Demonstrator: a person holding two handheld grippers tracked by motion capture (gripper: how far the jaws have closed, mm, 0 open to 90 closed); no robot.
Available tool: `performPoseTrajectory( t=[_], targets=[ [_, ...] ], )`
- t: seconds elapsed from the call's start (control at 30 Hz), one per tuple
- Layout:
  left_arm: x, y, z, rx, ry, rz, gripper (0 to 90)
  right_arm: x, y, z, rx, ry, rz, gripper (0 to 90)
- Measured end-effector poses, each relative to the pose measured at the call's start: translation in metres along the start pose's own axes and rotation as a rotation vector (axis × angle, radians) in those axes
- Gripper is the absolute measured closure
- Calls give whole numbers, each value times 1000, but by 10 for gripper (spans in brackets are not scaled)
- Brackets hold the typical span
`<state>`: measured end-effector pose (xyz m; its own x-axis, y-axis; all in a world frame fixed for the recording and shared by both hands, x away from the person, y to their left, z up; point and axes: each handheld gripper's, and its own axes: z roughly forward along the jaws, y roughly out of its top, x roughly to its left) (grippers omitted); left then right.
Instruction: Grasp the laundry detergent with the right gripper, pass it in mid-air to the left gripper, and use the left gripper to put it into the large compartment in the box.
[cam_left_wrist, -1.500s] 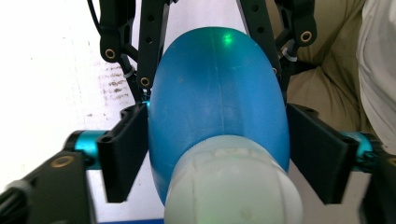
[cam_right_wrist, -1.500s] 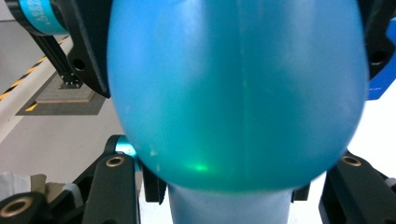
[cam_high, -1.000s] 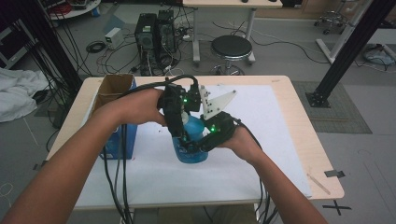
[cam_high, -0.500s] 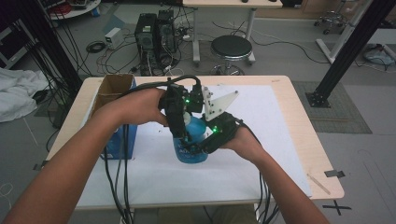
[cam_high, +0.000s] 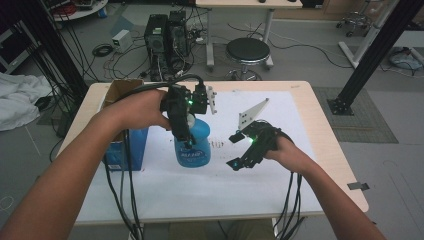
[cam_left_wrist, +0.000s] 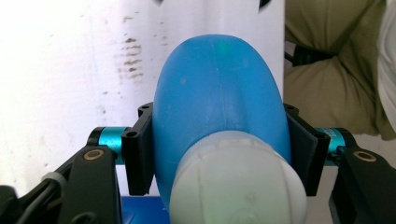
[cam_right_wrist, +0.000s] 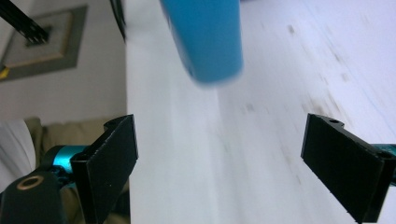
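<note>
The left gripper (cam_high: 184, 131) comes down from above onto the neck of a rounded blue plastic spray bottle with a whitish cap (cam_high: 192, 145). In the left gripper view its two black pads (cam_left_wrist: 140, 154) press against either side of the blue shoulder (cam_left_wrist: 219, 93), just below the pale cap, so this gripper is clamped on the bottle. The bottle stands upright on the white sheet covering the table (cam_high: 280, 100), near the middle of the table's left half, with a printed label facing the person.

The right gripper (cam_high: 240, 150) sits to the right of the bottle, apart from it and held low over the white sheet. Its jaws have just been opening and now stand wide, with nothing between them; in the right gripper view the bare white surface shows between the two black pads (cam_right_wrist: 114, 158), and the blue bottle (cam_right_wrist: 205, 37) appears farther off, beyond the jaw tips and blurred.

A blue cardboard box with open brown flaps (cam_high: 122, 145) stands just beside the bottle on its left, under the person's left forearm. Faint dark smudges (cam_high: 217, 145) mark the sheet between the bottle and the right gripper. Cables trail from both grippers toward the near edge of the table
</note>
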<state>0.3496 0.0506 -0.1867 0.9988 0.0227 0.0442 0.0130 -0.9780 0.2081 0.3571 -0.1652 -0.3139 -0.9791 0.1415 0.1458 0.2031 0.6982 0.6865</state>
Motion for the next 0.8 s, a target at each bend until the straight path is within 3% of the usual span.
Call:
performPoseTrajectory(
  t=[0.17, 0.33, 0.37, 0.4, 0.47, 0.6, 0.67, 0.8],
  targets=[
    [8, -7, -5, -4, 22, -43, 374, -3, -15, -15, 116, -18, -18, 100],
    [17, -11, -11, -11, 64, -95, 374, -5, -25, -24, 213, -105, 12, 98],
    [19, -12, -13, -8, 69, -111, 374, -6, -27, -27, 228, -107, 19, 83],
    [21, -14, -15, -8, 72, -124, 374, -6, -30, -29, 239, -112, 22, 7],
    [24, -17, -20, -6, 81, -152, 374, -6, -35, -35, 277, -120, 22, 13],
    [30, -25, -33, -12, 90, -218, 374, -8, -46, -52, 297, -170, 24, 14],
    [33, -30, -40, -16, 99, -259, 374, -8, -52, -60, 308, -147, 27, 14],
    [38, -40, -58, -24, 126, -338, 374, -6, -60, -72, 354, -185, 46, 14]
  ],
)
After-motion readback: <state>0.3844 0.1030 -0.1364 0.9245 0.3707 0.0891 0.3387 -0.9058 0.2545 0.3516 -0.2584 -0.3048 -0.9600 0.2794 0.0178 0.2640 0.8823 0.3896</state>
